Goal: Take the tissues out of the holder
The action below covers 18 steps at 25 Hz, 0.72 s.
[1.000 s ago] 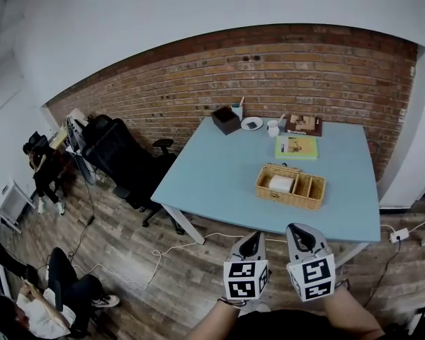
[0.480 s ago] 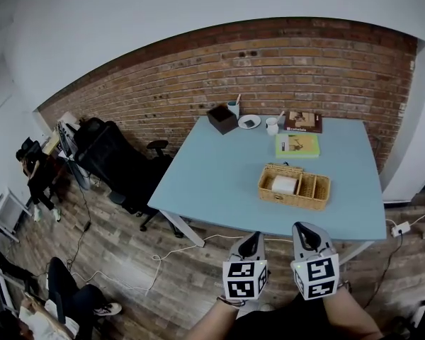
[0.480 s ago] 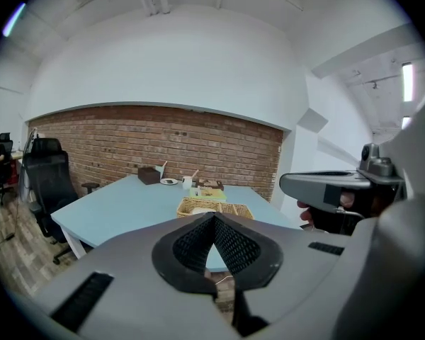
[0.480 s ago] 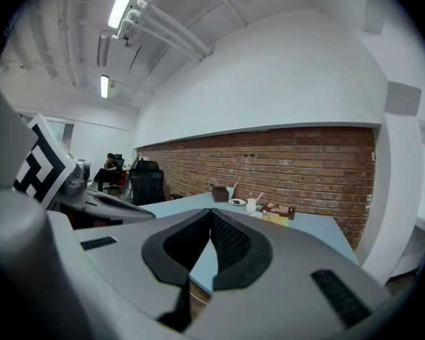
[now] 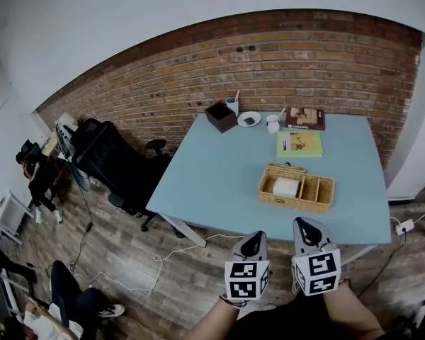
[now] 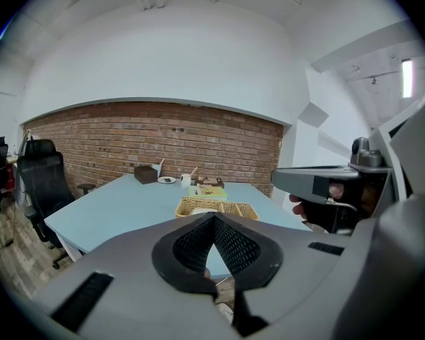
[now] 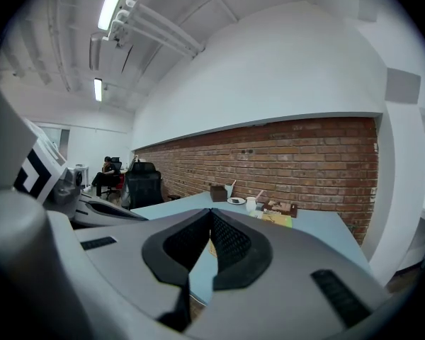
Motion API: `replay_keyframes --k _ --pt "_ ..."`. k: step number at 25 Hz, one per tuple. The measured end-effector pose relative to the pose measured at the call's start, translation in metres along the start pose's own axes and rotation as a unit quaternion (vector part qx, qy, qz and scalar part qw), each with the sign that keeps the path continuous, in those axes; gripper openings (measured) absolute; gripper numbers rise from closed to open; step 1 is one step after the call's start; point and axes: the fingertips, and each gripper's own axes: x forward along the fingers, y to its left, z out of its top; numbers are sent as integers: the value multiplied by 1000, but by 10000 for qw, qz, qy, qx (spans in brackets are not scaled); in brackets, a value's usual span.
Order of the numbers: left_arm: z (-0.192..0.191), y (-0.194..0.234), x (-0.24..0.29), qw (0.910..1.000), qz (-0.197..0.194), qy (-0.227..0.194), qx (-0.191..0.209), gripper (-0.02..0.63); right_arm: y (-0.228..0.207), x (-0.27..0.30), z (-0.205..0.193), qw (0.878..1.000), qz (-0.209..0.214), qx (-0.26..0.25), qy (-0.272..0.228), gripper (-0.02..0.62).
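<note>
A wicker basket holder (image 5: pixel 320 192) (image 6: pixel 234 209) sits near the front edge of a light-blue table (image 5: pixel 219 176), with a white tissue pack (image 5: pixel 285 187) in its left compartment. Both grippers hang side by side in front of the table, over the floor and well short of the holder. My left gripper (image 5: pixel 252 244) (image 6: pixel 213 217) has its jaws together with nothing between them. My right gripper (image 5: pixel 304 230) (image 7: pixel 211 212) is likewise shut and empty.
At the table's far end stand a dark box (image 5: pixel 222 117), a cup with a straw (image 5: pixel 233 105), a saucer (image 5: pixel 249 120), a white mug (image 5: pixel 273 125), a green book (image 5: pixel 299 144) and a brown book (image 5: pixel 306 117). Black office chairs (image 5: pixel 120 165) stand left of the table. People sit at the far left.
The view has shifted slightly, so the table and holder sit a little lower and further right in the head view. Both grippers stay shut and keep their place at the bottom.
</note>
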Motion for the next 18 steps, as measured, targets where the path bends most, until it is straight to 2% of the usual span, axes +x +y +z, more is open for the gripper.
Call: replay_keyframes --k 12,18 --pt "15 17 67 9999 0 139 -11 0 -38 62 -2 9999 2 -37 157 3" --pt "22 24 109 9996 -21 288 59 0 -63 101 -15 9988 69 -9 480 3"
